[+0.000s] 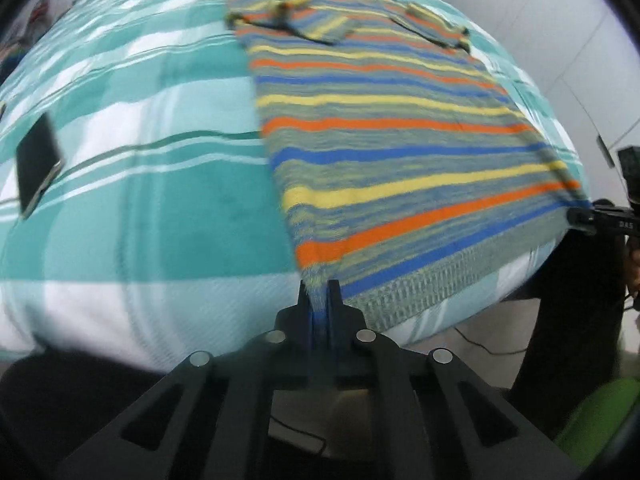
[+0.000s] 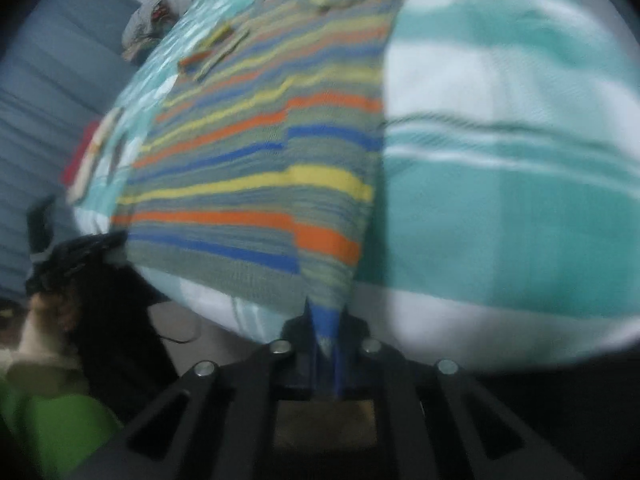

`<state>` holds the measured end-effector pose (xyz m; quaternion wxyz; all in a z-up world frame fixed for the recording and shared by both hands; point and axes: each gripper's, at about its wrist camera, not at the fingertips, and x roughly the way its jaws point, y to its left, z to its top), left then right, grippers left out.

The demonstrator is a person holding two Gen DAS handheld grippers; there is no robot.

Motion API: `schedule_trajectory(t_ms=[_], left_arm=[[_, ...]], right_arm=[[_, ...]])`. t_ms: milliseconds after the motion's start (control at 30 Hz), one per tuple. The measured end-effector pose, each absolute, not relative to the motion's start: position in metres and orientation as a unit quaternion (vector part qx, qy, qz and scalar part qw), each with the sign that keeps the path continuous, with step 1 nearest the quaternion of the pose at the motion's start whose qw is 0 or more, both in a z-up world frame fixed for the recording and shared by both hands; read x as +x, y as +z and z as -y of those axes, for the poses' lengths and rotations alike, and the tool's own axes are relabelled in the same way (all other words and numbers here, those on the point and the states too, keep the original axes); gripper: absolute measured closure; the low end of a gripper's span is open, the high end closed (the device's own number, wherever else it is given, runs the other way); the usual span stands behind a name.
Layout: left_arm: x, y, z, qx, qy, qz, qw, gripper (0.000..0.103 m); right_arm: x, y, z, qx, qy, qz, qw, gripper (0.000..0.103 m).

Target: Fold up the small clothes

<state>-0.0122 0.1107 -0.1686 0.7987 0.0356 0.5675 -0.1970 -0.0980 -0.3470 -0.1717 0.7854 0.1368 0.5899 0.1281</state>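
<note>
A soft bed with a teal-and-white checked blanket (image 1: 132, 184) carries a knitted sweater striped grey, blue, orange and yellow (image 1: 380, 120), lying flat. The left hand-held gripper (image 1: 319, 294) and right hand-held gripper (image 2: 326, 316), black plastic, each pinch a ribbed hem corner.

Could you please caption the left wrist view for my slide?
Left claw pinching the striped sweater's hem corner.

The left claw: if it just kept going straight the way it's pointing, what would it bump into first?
The left claw is already clamped on the bottom corner of the striped sweater. Straight ahead lies more of that sweater, spread flat on the teal-and-white bedspread, so it would likely just push into the knit. Depth is hard to judge here.
</note>
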Motion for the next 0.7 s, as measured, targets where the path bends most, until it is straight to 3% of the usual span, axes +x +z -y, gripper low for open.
schedule_trajectory(t_ms=[200, 333, 367, 433, 500, 600, 667, 700], left_arm=[[-0.008, -0.200, -0.103, 0.041, -0.165, -0.577, 0.799, 0.099], [-0.008, -0.194, -0.122, 0.002, -0.162, -0.585, 0.795, 0.090], [-0.010, -0.192, -0.126, 0.000, -0.162, -0.587, 0.793, 0.085], [-0.019, -0.180, -0.132, 0.013, -0.154, -0.585, 0.796, 0.071], [-0.024, -0.158, -0.136, 0.044, -0.137, -0.574, 0.806, 0.067], [-0.018, -0.105, -0.142, 0.046, -0.133, -0.525, 0.839, 0.050], [-0.004, -0.068, -0.139, 0.035, -0.144, -0.474, 0.868, 0.030], [0.008, -0.049, -0.130, 0.031, -0.160, -0.443, 0.882, 0.026]], right_arm=[[-0.086, -0.224, 0.341, 0.118, 0.088, -0.622, 0.769, 0.099], [-0.089, -0.216, 0.345, 0.119, 0.087, -0.618, 0.772, 0.097], [-0.092, -0.212, 0.348, 0.125, 0.089, -0.623, 0.767, 0.092], [-0.097, -0.212, 0.349, 0.113, 0.078, -0.635, 0.760, 0.069], [-0.106, -0.194, 0.358, 0.089, 0.061, -0.632, 0.768, 0.054], [-0.106, -0.147, 0.372, 0.052, 0.034, -0.600, 0.797, 0.054], [-0.085, -0.104, 0.371, 0.004, 0.022, -0.552, 0.833, 0.054], [-0.072, -0.085, 0.369, -0.019, 0.020, -0.527, 0.849, 0.051]])
